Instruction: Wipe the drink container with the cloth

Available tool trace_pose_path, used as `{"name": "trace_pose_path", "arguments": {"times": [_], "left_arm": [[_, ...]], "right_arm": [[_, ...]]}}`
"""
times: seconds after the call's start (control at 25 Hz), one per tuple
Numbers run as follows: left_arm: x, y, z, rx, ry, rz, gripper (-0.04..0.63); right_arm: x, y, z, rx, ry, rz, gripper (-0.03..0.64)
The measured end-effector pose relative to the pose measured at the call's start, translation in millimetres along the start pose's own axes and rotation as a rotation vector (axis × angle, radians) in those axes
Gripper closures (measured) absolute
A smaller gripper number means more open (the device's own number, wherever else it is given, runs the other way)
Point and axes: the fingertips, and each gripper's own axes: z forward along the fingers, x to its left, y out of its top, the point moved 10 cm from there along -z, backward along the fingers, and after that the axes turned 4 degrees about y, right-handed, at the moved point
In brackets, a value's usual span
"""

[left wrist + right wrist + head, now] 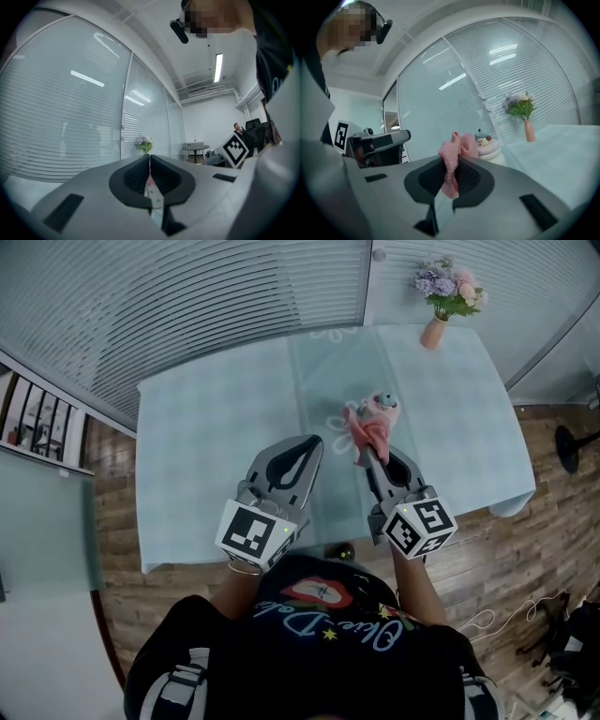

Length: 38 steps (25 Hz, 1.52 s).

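Observation:
A pink cloth hangs from my right gripper, which is shut on it above the table's middle. Just beyond the cloth stands the drink container, white with a small cartoon figure as its lid. The cloth hides its lower part in the head view. My left gripper is held above the table to the left of the right one. Its jaws are shut with nothing between them.
The table has a pale blue cover and a glass strip down its middle. A vase of flowers stands at the far right corner. Window blinds run behind the table. Wooden floor lies to the right.

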Motion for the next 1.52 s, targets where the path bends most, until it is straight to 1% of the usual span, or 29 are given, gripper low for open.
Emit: {"name": "trace_pose_path", "arguments": {"times": [0.2, 0.56, 0.76, 1.16, 1.52], "left_arm": [[13.9, -3.8, 12.6, 0.014, 0.001, -0.022, 0.591], [16.8, -12.5, 27.1, 0.055, -0.018, -0.019, 0.591], [19.1, -14.7, 32.5, 0.061, -0.024, -0.022, 0.591], [18.4, -17.9, 33.7, 0.072, -0.034, -0.017, 0.591], [18.8, -18.6, 37.7, 0.079, -0.042, -0.013, 0.591]], "right_arm": [[-13.6, -6.1, 12.2, 0.003, -0.036, 0.056, 0.584], [-29.6, -17.5, 21.9, -0.005, -0.074, 0.136, 0.584], [-36.2, -23.1, 24.4, -0.007, -0.091, 0.166, 0.584], [-40.4, -37.7, 26.5, 0.017, -0.114, 0.175, 0.584], [-45.0, -54.1, 30.1, 0.078, -0.131, 0.183, 0.584]]}}
